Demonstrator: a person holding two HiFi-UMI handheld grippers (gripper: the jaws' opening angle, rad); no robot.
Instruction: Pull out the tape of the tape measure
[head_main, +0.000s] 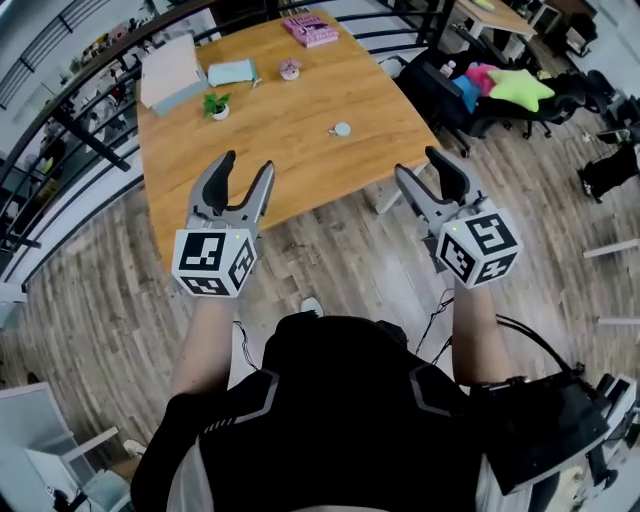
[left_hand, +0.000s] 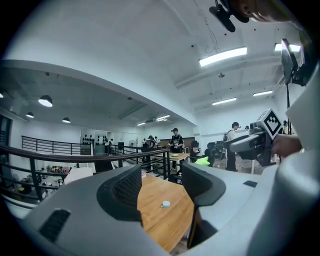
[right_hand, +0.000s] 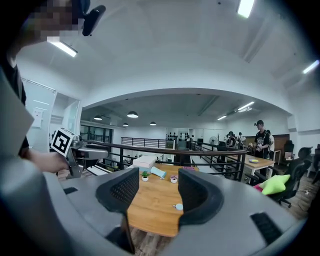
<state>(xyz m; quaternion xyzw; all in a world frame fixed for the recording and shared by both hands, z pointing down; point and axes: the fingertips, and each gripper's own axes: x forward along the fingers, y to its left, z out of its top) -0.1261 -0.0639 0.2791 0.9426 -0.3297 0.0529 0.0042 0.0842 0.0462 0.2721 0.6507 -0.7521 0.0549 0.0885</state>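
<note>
In the head view, a small round tape measure (head_main: 342, 129) is seen lying on the wooden surface (head_main: 290, 160), toward the near right corner, with bare wood all around it. It seems to be left alone there so that it can be reached with ease. The other things, a little plant (head_main: 217, 104), a white box (head_main: 170, 70) and a pink book (head_main: 310, 29), are kept back by the far edge and the far corners, well apart from it. The left hand-held gripper (head_main: 248, 168) is held up in the air over the near edge, and the right hand-held gripper (head_main: 417, 165) is held over the floor (head_main: 330, 260) just beside the near right corner. Both are pointed at the surface, most likely because the tape measure has to be reached first. In the left gripper view, the two jaws are seen wide apart and nothing is held between them. The tape measure (left_hand: 165, 204) shows far off in the gap, not touched. In the right gripper view, the jaws are also spread wide and are empty. The tape measure (right_hand: 178, 206) peeks out just beside the inner edge of the right jaw, but it is far away on the wood. The jaws are probably kept open so that one can be closed on the case and the other on the end of the tape. No tape looks pulled out yet.
</note>
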